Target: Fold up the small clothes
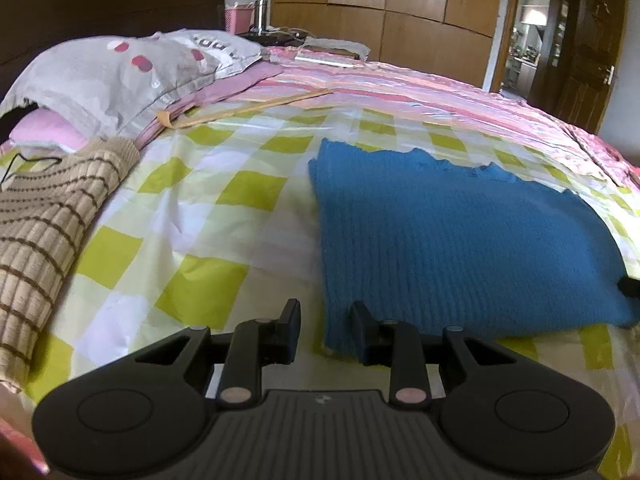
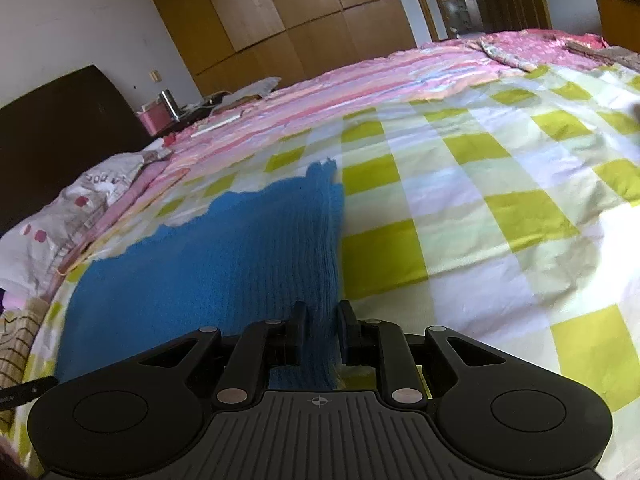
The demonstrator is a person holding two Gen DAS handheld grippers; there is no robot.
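A folded blue knit garment lies flat on the green-and-white checked sheet. Low over its near left corner, my left gripper is open, and the knit's edge runs just inside the right finger. In the right wrist view the same blue knit spreads to the left. My right gripper straddles its near right edge, jaws apart, with the fabric lying loosely between them. A dark tip of the right gripper shows at the knit's far right side.
A beige garment with brown stripes is heaped at the left. A grey pillow and a pink striped quilt lie beyond the sheet. A pink basket and wooden wardrobes stand behind. Checked sheet stretches to the right.
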